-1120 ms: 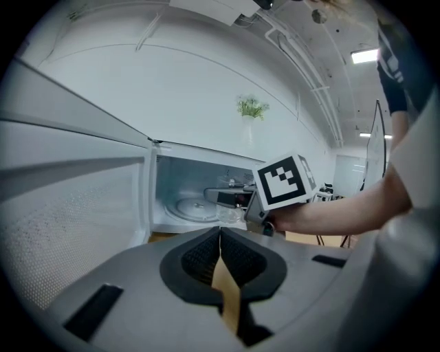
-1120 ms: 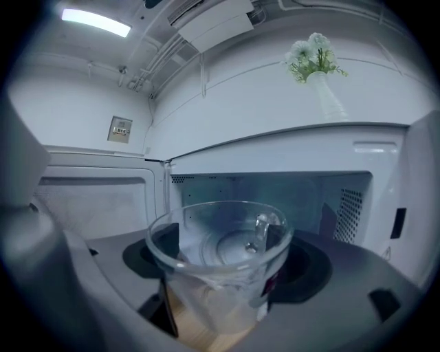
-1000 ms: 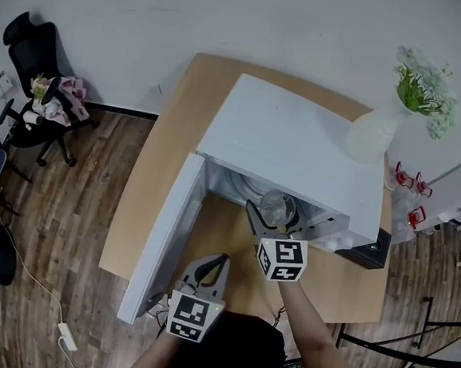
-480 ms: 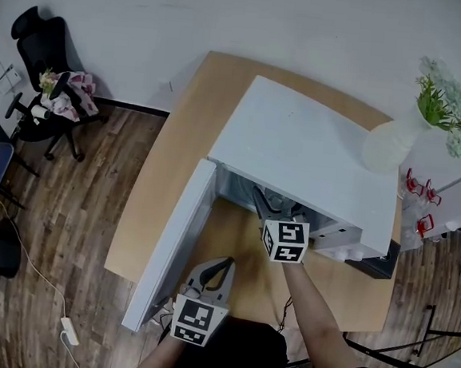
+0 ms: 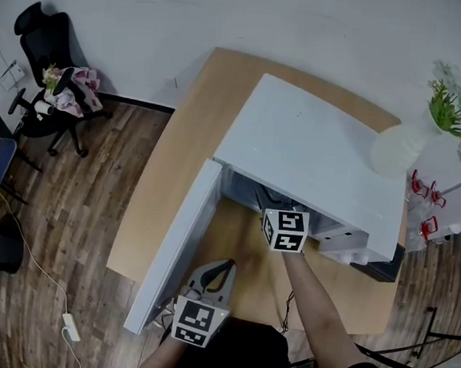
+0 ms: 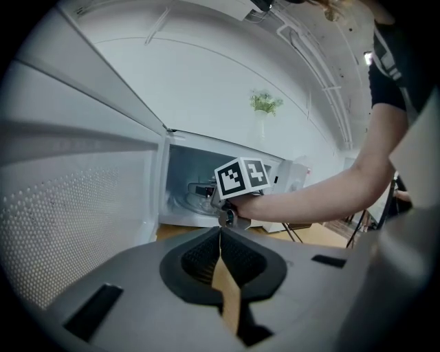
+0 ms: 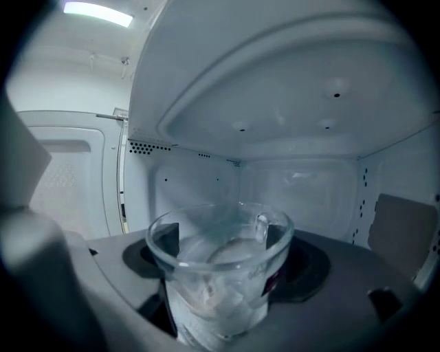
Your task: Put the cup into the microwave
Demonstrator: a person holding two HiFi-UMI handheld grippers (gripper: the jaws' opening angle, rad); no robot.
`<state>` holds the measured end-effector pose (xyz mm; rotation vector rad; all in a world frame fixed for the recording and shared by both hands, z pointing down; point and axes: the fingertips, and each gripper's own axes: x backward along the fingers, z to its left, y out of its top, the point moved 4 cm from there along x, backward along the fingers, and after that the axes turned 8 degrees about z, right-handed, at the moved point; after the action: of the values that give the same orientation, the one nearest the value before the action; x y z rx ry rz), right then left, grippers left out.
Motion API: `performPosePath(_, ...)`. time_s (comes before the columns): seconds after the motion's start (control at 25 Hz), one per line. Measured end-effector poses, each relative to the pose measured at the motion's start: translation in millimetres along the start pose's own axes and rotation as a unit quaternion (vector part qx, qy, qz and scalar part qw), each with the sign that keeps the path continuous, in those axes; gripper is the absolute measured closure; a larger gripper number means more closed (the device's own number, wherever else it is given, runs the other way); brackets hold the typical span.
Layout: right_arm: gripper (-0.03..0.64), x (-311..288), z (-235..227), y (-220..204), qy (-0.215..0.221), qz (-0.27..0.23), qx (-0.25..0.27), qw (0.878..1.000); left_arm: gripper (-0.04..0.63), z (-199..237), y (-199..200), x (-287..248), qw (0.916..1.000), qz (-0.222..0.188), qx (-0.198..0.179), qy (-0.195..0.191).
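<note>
A white microwave (image 5: pixel 313 158) stands on a wooden table (image 5: pixel 183 135) with its door (image 5: pixel 179 243) swung open to the left. My right gripper (image 7: pixel 221 242) reaches into the cavity (image 7: pixel 295 179) and is shut on a clear glass cup (image 7: pixel 220 275), held upright between the pads. In the head view the cup is hidden under the microwave's roof; only the right gripper's marker cube (image 5: pixel 285 230) and the forearm show. My left gripper (image 5: pixel 221 268) hangs back near the table's front edge, jaws shut and empty. From the left gripper view, the marker cube (image 6: pixel 242 177) sits at the cavity mouth.
A white vase with green and white flowers (image 5: pixel 406 142) stands at the microwave's far right corner. A black office chair (image 5: pixel 47 75) with things on it is on the wood floor at the left. A cable and plug (image 5: pixel 67 331) lie on the floor.
The right gripper has pushed forward with the cup, from the cavity mouth to inside the microwave; the cup is now out of sight in the head view. The left gripper stays put.
</note>
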<state>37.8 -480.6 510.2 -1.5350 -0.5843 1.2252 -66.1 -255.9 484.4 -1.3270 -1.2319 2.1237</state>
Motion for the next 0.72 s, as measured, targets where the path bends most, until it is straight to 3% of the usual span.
performPosePath(0.28,0.210,-3,-9,-3,0.010,0.004,-0.054,0.998,0.591,1,-4,0,1.0000,0.005,0.002,0.000)
performPosePath(0.72,0.210,-2,-7,-12,0.001,0.024,-0.023,0.999,0.591,-1,-13,2,0.9999,0.015,0.002,-0.003)
